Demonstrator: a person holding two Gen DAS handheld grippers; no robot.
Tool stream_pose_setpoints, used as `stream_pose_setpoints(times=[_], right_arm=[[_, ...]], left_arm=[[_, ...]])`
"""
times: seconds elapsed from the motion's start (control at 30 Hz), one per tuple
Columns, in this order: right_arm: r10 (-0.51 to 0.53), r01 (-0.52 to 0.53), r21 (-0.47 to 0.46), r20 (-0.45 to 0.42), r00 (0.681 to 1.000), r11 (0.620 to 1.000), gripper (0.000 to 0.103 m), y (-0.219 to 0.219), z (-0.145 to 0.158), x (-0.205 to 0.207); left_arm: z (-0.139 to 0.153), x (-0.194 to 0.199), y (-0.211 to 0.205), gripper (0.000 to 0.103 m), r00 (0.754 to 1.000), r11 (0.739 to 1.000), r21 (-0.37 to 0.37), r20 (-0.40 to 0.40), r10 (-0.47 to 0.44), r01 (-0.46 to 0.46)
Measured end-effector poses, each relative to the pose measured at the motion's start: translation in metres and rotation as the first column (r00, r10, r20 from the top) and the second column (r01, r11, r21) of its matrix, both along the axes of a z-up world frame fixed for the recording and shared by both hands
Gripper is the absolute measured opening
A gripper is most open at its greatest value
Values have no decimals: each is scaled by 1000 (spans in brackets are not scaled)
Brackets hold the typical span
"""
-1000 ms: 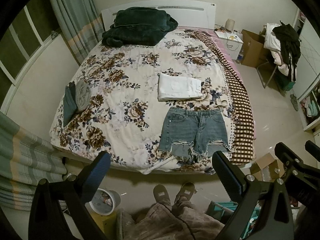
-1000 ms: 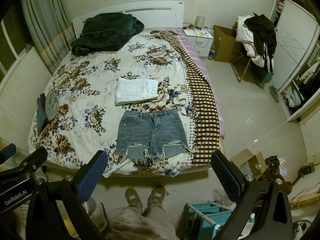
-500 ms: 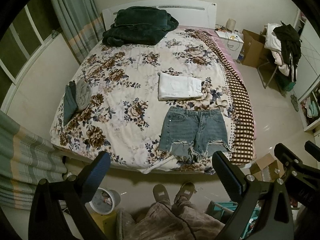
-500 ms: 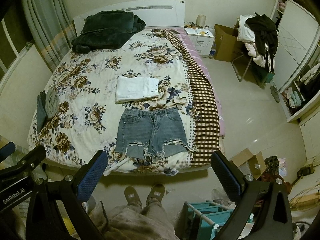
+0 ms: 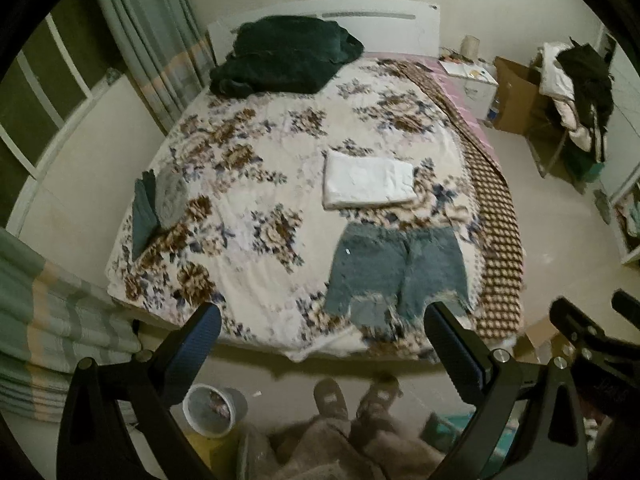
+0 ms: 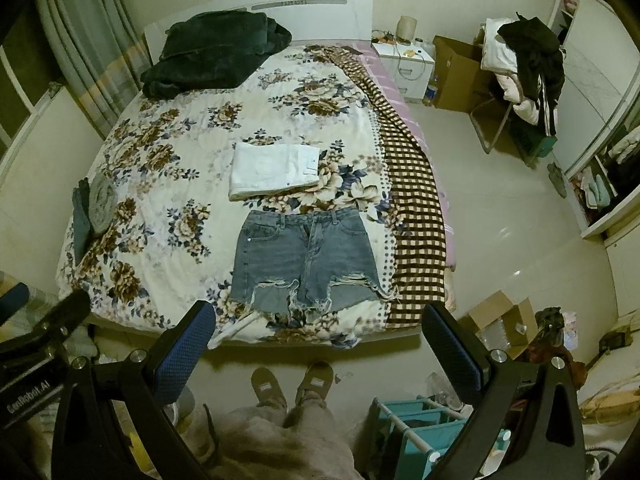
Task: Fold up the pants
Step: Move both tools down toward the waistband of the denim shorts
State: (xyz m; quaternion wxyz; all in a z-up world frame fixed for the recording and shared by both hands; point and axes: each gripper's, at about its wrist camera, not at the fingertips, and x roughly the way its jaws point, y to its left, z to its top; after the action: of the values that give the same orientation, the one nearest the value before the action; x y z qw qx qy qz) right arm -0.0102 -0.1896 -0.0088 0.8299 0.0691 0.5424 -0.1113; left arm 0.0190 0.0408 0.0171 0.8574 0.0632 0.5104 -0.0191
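Note:
Blue denim shorts (image 6: 304,260) lie flat and unfolded near the foot of the floral bed (image 6: 168,184), waistband toward the headboard, frayed hems toward me. They also show in the left wrist view (image 5: 396,272). My left gripper (image 5: 324,344) is open and empty, held high above the floor in front of the bed's foot. My right gripper (image 6: 320,340) is open and empty at about the same height. Both are well short of the shorts.
A folded white garment (image 6: 276,170) lies just beyond the shorts. Folded grey-green items (image 6: 92,208) sit at the bed's left edge; a dark green blanket (image 6: 216,56) lies by the headboard. A teal rack (image 6: 416,432), boxes (image 6: 500,316) and a bucket (image 5: 212,410) stand on the floor.
Both grippers have drifted slightly toward the bed, so the shorts sit a little closer and lower in view. The left wrist view is now blurred by motion. Both stay open.

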Motion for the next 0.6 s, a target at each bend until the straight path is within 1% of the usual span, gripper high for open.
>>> stream_pose_setpoints(times=[0.03, 0.13, 0.23, 0.27, 0.33, 0.37, 0.43, 0.5, 0.6], right_arm=[[-2, 2, -3, -4, 1000, 1000, 103, -7, -14, 14], [-10, 9, -5, -14, 1000, 1000, 103, -20, -37, 42], [-21, 20, -18, -36, 999, 1000, 103, -37, -65, 75], [-25, 24, -25, -44, 999, 999, 103, -42, -75, 85], [-41, 38, -42, -70, 997, 998, 103, -55, -99, 111], [-44, 41, -40, -78, 996, 998, 103, -61, -109, 120], [-57, 52, -48, -115, 992, 997, 103, -76, -135, 140], [-66, 63, -29, -146, 987, 998, 103, -92, -159, 156], [-63, 65, 5, -178, 982, 998, 103, -121, -197, 180]], left_arm=[[-5, 7, 1, 103, 1000, 1000, 8, 7, 9, -9], [-24, 31, -4, 103, 1000, 999, 28, 14, 20, -21], [-47, 54, -10, 103, 1000, 999, 45, 4, 15, -15], [-61, 70, -24, 103, 1000, 998, 56, -16, 12, -11], [-79, 86, -28, 103, 999, 999, 47, -52, 3, -1], [-90, 98, -38, 103, 998, 999, 51, -69, 5, -1], [-107, 111, -44, 103, 995, 999, 47, -101, 3, 2], [-124, 120, -54, 103, 993, 999, 45, -114, 6, -1], [-153, 131, -77, 103, 989, 997, 76, -143, 23, -12]])
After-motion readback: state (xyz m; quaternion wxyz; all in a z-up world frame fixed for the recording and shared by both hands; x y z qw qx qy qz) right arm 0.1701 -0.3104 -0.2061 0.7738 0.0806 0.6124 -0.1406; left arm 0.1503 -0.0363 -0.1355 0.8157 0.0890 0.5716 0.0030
